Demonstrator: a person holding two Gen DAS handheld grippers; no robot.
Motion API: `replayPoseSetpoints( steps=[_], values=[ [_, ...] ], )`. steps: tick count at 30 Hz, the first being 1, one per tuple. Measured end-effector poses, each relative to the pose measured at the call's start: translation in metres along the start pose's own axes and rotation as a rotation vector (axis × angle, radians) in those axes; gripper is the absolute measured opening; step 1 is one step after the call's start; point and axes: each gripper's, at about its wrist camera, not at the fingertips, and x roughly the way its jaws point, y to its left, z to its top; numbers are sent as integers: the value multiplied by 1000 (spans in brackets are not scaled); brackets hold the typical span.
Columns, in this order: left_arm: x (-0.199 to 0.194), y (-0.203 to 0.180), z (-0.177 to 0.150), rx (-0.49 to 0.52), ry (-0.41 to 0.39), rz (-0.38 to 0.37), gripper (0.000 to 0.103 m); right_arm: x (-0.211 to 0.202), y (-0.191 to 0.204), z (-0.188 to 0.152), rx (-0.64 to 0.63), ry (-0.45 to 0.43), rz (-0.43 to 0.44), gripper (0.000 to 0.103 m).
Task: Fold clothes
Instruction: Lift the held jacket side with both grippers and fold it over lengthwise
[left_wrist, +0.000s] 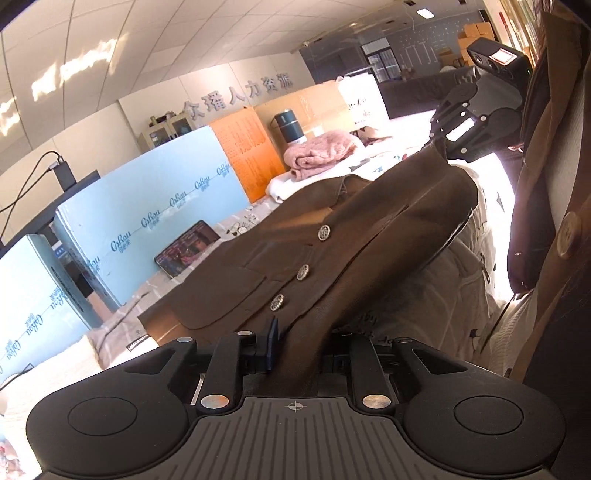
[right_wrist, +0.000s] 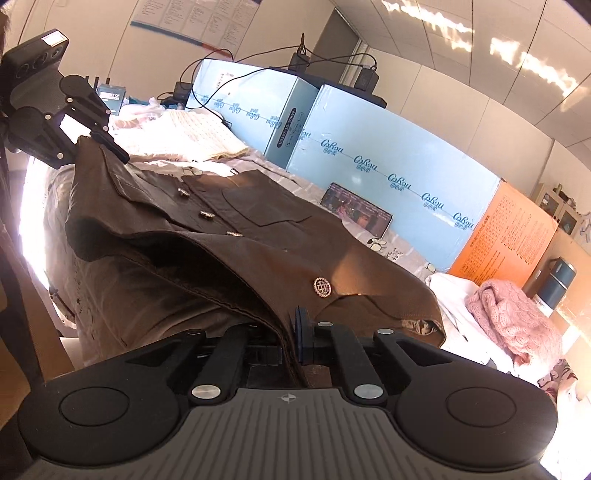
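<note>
A dark brown jacket (left_wrist: 332, 251) with silver buttons is stretched between my two grippers above the cloth-covered table. My left gripper (left_wrist: 295, 347) is shut on one edge of the jacket, the fabric running down between its fingers. My right gripper (right_wrist: 291, 332) is shut on the opposite edge of the jacket (right_wrist: 240, 236). Each gripper shows in the other's view: the right gripper (left_wrist: 447, 144) at the jacket's far end, the left gripper (right_wrist: 79, 146) likewise. One side of the jacket hangs below the stretched edge.
A pink knitted sweater (left_wrist: 321, 151) lies folded on white cloth, next to a dark flask (left_wrist: 290, 127). A cream knit garment (right_wrist: 184, 134) lies at the table's far end. Blue boxes (right_wrist: 388, 158), an orange board (right_wrist: 506, 232) and a propped phone (right_wrist: 356, 208) line the table's back.
</note>
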Motion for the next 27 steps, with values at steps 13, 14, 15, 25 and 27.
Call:
replayPoseSetpoints(
  steps=[13, 14, 15, 25, 27],
  values=[
    [14, 39, 3, -143, -198, 96, 18, 3, -33, 4, 25, -94, -48, 8],
    [19, 49, 3, -188, -241, 115, 18, 5, -41, 8, 34, -136, -58, 8],
    [28, 58, 3, -220, -257, 126, 18, 10, -50, 10, 48, -169, -67, 7],
    [107, 136, 3, -369, -225, 106, 18, 89, -120, 35, 50, -173, -29, 6],
    [127, 146, -2, -396, -179, 94, 18, 110, -128, 32, 61, -141, -17, 6]
  ],
)
